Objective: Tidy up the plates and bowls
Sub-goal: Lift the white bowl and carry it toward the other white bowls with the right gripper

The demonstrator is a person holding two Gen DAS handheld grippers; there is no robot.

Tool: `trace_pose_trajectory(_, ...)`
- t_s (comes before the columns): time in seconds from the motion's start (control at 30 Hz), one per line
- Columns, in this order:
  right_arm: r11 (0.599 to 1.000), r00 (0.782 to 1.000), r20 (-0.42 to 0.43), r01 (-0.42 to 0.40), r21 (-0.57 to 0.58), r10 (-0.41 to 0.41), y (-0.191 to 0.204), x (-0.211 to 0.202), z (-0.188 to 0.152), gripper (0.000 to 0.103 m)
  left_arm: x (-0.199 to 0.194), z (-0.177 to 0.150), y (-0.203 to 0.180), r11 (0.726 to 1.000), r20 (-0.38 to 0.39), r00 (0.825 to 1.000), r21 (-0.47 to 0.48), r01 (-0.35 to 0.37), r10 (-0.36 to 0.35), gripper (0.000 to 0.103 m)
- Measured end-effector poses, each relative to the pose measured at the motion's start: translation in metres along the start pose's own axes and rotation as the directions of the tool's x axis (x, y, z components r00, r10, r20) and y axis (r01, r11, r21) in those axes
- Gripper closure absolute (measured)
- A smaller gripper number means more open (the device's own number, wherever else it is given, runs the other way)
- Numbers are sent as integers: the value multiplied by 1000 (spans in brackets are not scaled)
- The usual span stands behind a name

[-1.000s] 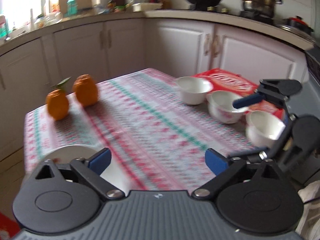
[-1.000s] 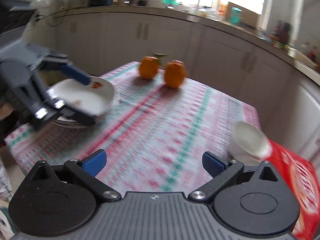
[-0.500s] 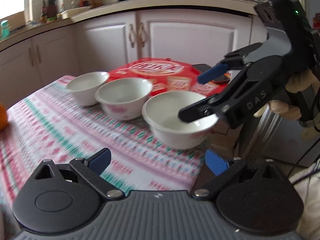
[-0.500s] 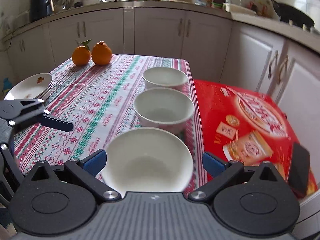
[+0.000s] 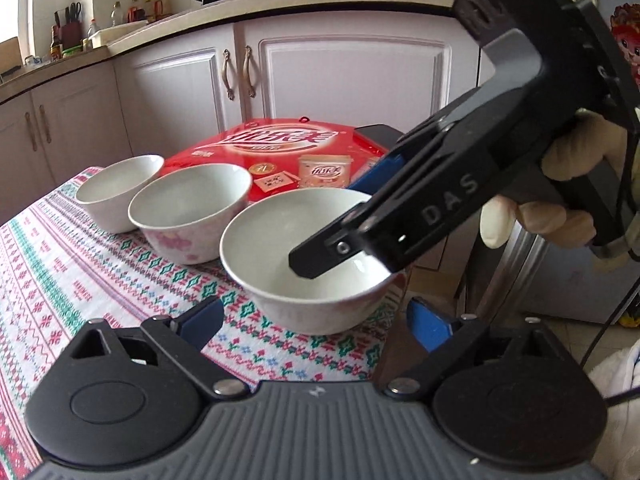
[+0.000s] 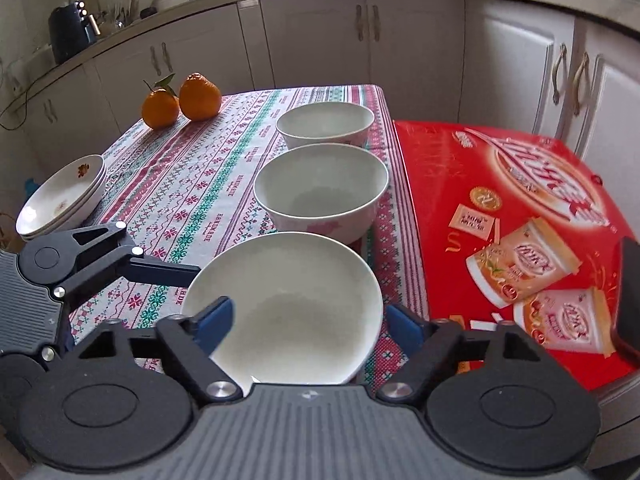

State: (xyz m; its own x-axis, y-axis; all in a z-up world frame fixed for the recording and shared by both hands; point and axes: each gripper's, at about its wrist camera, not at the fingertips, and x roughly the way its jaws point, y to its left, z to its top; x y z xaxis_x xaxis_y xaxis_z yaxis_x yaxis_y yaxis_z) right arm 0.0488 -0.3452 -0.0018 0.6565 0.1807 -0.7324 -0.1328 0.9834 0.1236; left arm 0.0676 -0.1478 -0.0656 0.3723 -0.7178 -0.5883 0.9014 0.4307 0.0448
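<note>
Three white bowls stand in a row on the patterned tablecloth: the near bowl (image 6: 288, 304) (image 5: 304, 264), the middle bowl (image 6: 320, 188) (image 5: 188, 208) and the far bowl (image 6: 326, 122) (image 5: 118, 190). A stack of white plates (image 6: 64, 196) sits at the table's left edge. My right gripper (image 6: 308, 326) is open with one finger inside the near bowl and one outside its right rim; it also shows in the left wrist view (image 5: 336, 224). My left gripper (image 5: 314, 316) is open and empty just in front of the near bowl.
A red gift box (image 6: 508, 216) lies right of the bowls with a dark phone (image 6: 628, 300) on its edge. Two oranges (image 6: 180, 100) sit at the table's far left. White kitchen cabinets (image 6: 312, 36) surround the table.
Both grippers have moved closer to the near bowl. My right gripper's fingers now straddle the bowl's rim, and my left gripper has come up to its side.
</note>
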Motion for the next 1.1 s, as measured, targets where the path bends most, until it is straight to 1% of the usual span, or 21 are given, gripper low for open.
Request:
trace_pose_trajectory(0.13,1000,1000,-12,-2,1,2,-2,3,1,25,1,4,0,1000,24,1000,-3,9,-9,9)
trace_pose_trajectory(0.2,1000,1000,-13,-8,6,9,-2,3,1,26,2,5,1,1000,35,999,-6,9,-9,12)
trace_pose_trajectory(0.27,1000,1000,-18,-4,7,4,-2,3,1,27,5,7,2,1000,39,999,-12,3,-3,14)
trace_pose_trajectory(0.47,1000,1000,-17,-13,9,13,-3,3,2,27,8,8,5,1000,38,999,-12,2,-1,14)
trace_pose_trajectory(0.57,1000,1000,-15,-13,4,13,-3,3,1,27,10,8,3,1000,35,999,6,-9,8,14)
trace_pose_trajectory(0.73,998,999,-15,-41,49,41,-9,3,2,27,11,8,3,1000,35,999,16,-4,3,14)
trace_pose_trajectory(0.9,990,996,-18,-86,109,88,-17,2,5,27,10,6,3,1000,43,999,12,-3,2,14)
trace_pose_trajectory(1.1,990,997,-29,-70,123,74,-12,3,7,27,7,4,7,1000,44,999,14,8,-9,14)
